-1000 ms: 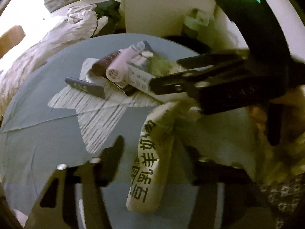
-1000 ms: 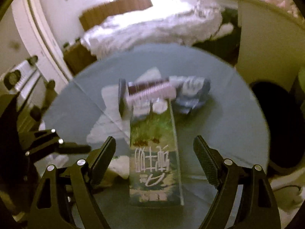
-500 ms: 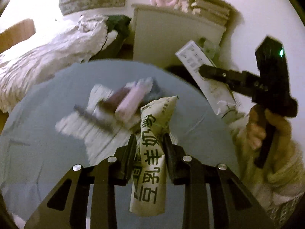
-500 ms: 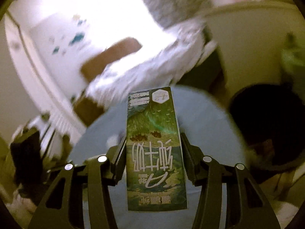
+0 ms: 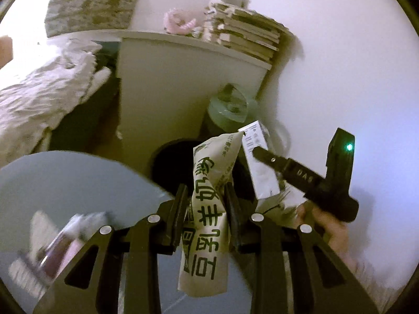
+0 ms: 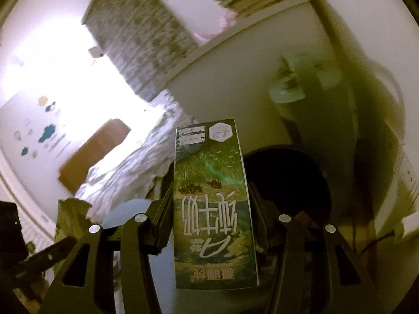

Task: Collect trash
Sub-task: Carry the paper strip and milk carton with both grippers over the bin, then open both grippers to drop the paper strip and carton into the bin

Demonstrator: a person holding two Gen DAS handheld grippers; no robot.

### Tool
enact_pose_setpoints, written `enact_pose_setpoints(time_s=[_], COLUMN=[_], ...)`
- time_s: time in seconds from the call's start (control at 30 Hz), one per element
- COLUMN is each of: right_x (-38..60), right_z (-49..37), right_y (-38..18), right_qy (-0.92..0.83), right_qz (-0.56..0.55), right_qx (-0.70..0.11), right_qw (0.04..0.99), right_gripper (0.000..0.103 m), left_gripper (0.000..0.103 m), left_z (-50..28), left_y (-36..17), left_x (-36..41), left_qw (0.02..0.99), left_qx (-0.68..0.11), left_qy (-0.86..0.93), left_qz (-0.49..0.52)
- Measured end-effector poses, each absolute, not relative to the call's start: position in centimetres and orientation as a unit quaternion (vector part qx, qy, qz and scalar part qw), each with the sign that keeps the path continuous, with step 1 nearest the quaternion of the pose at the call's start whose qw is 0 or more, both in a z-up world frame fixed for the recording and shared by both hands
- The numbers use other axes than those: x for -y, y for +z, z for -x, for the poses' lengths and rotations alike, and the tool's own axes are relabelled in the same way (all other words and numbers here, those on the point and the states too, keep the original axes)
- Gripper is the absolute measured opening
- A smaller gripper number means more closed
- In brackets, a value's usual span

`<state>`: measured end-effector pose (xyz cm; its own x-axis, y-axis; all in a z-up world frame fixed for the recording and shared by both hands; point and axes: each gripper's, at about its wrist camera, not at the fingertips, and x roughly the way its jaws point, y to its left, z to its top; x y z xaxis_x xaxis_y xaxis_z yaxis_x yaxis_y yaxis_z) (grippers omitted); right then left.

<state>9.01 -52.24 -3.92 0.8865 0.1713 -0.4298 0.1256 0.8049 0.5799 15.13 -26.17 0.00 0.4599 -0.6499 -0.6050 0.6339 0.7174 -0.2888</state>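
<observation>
Left wrist view: the left gripper (image 5: 205,206) squeezes a crumpled white milk pouch (image 5: 209,204) between its fingers. A second ago the pouch lay on the round blue table (image 5: 65,180). Now it is lifted, and the table has slid off to 8 o'clock. A dark trash bin (image 5: 170,164) shows right behind the pouch, at 12 o'clock from the fingers. At 3 o'clock the right gripper (image 5: 251,154) carries a milk carton (image 5: 258,162).

Right wrist view: the right gripper (image 6: 209,204) is clamped on the green milk carton (image 6: 212,196), which a second ago rested on the table between wide-open fingers. The black bin mouth (image 6: 296,180) now sits at 2 o'clock, close behind the carton. Both pieces of trash look nearly ready to drop in.
</observation>
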Motion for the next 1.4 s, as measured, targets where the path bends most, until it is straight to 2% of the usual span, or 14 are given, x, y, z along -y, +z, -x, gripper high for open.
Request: enact_pose_setpoints(time_s=[0.2,0.4,1.07,1.13,1.17,1.2,1.23,1.4], right_x=[55.1,56.7,56.8,56.8,56.8,56.9,56.9,56.9], right_z=[-11.2,-12.3,-13.2,-13.3,-13.3,-13.3,-13.3,-13.2], right_y=[-6.0,-7.1,-8.4,-8.3,-8.3,-8.4,-8.4,-8.4], right_qy=[-0.010,-0.022,-0.033,-0.036,-0.037,-0.039,-0.041,-0.046], right_qz=[-0.322,-0.329,-0.331,-0.333,-0.335,-0.338,-0.340,-0.344], right_qx=[-0.243,-0.262,-0.290,-0.291,-0.291,-0.290,-0.287,-0.281], right_qw=[0.915,0.907,0.897,0.896,0.895,0.895,0.895,0.895], right_gripper=[0.051,0.052,0.053,0.054,0.056,0.063,0.065,0.071], left_gripper=[0.030,0.030,0.032,0.040,0.056,0.065,0.076,0.078], left_z=[-18.7,-21.3,-23.9,-24.0,-24.0,-23.9,-23.7,-22.9], left_y=[-2.2,-4.9,-7.1,-7.1,-7.1,-6.9,-6.6,-5.5], left_x=[31.7,34.2,35.6,35.5,35.4,35.2,35.0,34.0], left_qw=[0.841,0.833,0.820,0.820,0.822,0.827,0.833,0.839], left_qx=[-0.379,-0.403,-0.439,-0.444,-0.443,-0.437,-0.429,-0.417], left_qy=[-0.385,-0.378,-0.366,-0.362,-0.359,-0.354,-0.351,-0.350], left_qz=[0.006,0.000,0.004,0.003,0.003,0.004,0.005,0.009])
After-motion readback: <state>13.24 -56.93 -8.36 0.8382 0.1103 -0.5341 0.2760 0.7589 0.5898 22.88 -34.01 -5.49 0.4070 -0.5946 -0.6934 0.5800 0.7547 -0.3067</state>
